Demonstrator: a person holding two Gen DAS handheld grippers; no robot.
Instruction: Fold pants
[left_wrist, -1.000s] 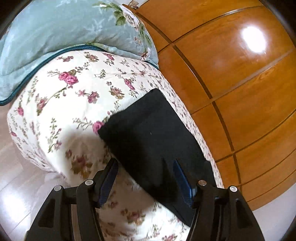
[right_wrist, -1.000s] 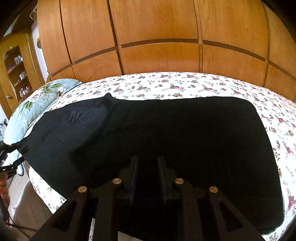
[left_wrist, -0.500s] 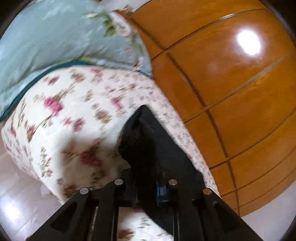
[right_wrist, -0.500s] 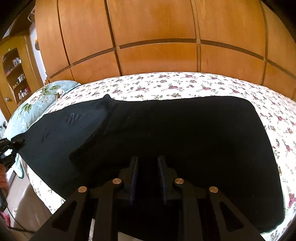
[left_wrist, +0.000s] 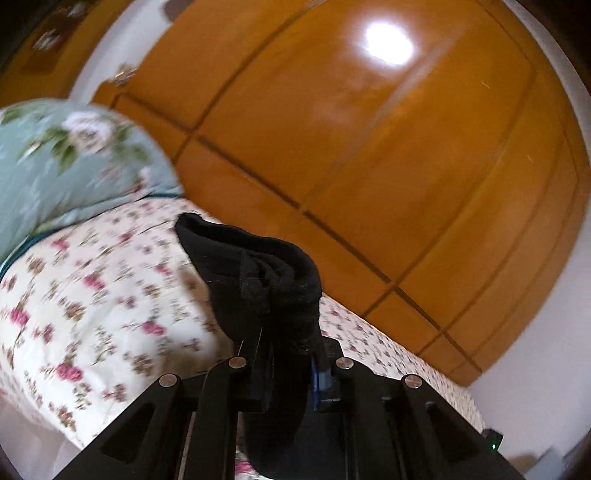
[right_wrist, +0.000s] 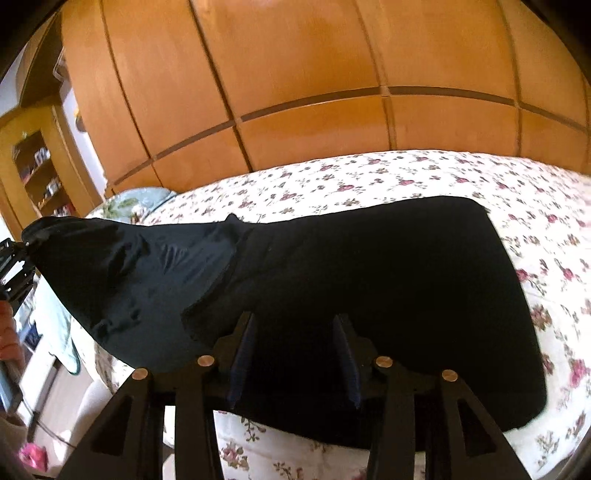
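Observation:
Black pants lie across a floral bedspread. My left gripper is shut on a bunched end of the pants and holds it lifted above the bed. In the right wrist view that lifted end rises at the far left, where the left gripper shows at the frame edge. My right gripper is open, its fingers spread over the near edge of the pants, holding nothing.
A light blue floral pillow lies at the head of the bed. Wooden wardrobe panels run behind the bed. A shelf unit stands at the left. The bed's near edge drops to the floor.
My left gripper closed on the pants end and lifted it off the bed. My right gripper opened from its shut grip on the near edge.

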